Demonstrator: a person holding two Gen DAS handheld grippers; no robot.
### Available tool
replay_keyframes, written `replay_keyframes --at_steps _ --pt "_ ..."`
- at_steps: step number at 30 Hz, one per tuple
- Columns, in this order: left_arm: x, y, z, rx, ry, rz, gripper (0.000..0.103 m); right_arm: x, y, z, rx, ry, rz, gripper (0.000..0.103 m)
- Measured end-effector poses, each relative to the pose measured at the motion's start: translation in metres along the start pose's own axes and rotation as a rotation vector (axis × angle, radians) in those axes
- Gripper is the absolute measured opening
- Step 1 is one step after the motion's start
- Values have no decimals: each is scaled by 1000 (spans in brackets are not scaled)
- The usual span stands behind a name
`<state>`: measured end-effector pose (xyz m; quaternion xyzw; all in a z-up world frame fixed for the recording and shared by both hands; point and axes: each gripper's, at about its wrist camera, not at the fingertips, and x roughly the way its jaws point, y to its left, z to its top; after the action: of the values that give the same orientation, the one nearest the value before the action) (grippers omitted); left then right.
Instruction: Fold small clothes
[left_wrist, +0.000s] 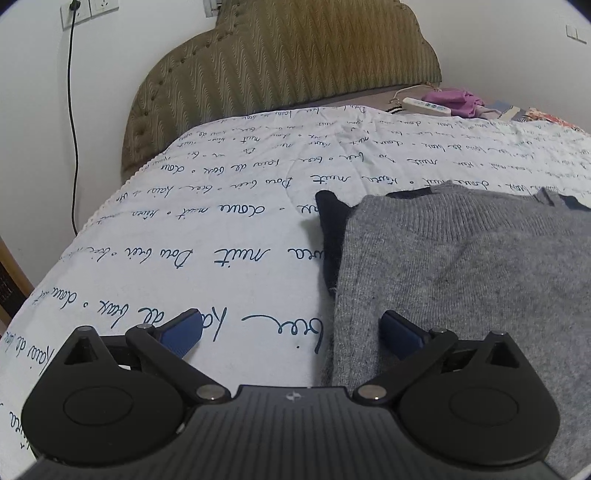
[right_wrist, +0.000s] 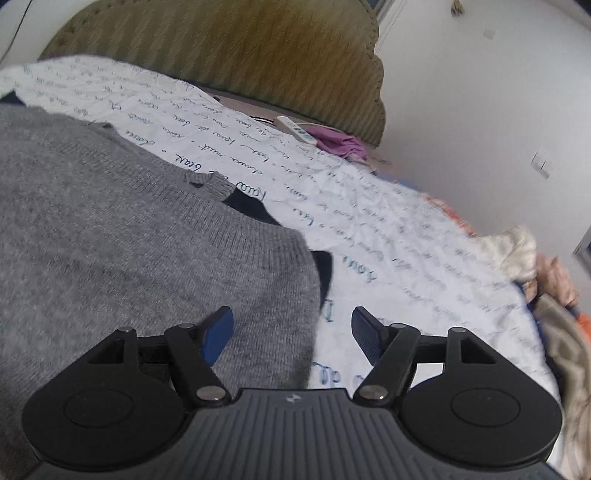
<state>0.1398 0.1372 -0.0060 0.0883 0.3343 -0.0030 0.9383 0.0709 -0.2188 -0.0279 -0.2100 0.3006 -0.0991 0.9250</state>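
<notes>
One grey knitted sweater (left_wrist: 472, 266) with a ribbed round neck lies flat on the bed, folded into a narrow block, its neck towards the headboard. Under it is one dark navy garment (left_wrist: 332, 236), showing only as a strip along the sweater's left edge and as small dark patches at the collar and right edge in the right wrist view. Both lie on one white quilted bedspread (left_wrist: 207, 229) printed all over with lines of blue handwriting. There are two tools. The left tool (left_wrist: 290, 332) hangs over the sweater's near left edge with its two blue-padded fingers (left_wrist: 181, 332) spread wide: one pad is above bare bedspread, the other above the grey knit, and nothing is pinched between them. The right tool (right_wrist: 291, 332) sits at the sweater's near right edge, its jaws apart too though less wide, one pad over the knit and one over the bedspread; the cloth edge lies between them, ungripped. Beyond the clothes rises one padded olive-brown headboard (left_wrist: 288, 59) with a wavy pattern. Near it, on the bed's far right, lie one white power strip (left_wrist: 424, 106) and one crumpled purple cloth (left_wrist: 454, 99). One black cable (left_wrist: 73, 122) hangs down the white wall from a socket on the left. A heap of pale and orange bedding (right_wrist: 532, 266) sits at the bed's right side.
</notes>
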Motion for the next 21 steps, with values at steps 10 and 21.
replay_keyframes --at_steps 10,21 --pt "-6 4 -1 -14 5 -5 103 -25 37 16 79 39 239 84" --pt "-25 22 17 -23 6 -56 103 -76 56 39 238 -40 369 84"
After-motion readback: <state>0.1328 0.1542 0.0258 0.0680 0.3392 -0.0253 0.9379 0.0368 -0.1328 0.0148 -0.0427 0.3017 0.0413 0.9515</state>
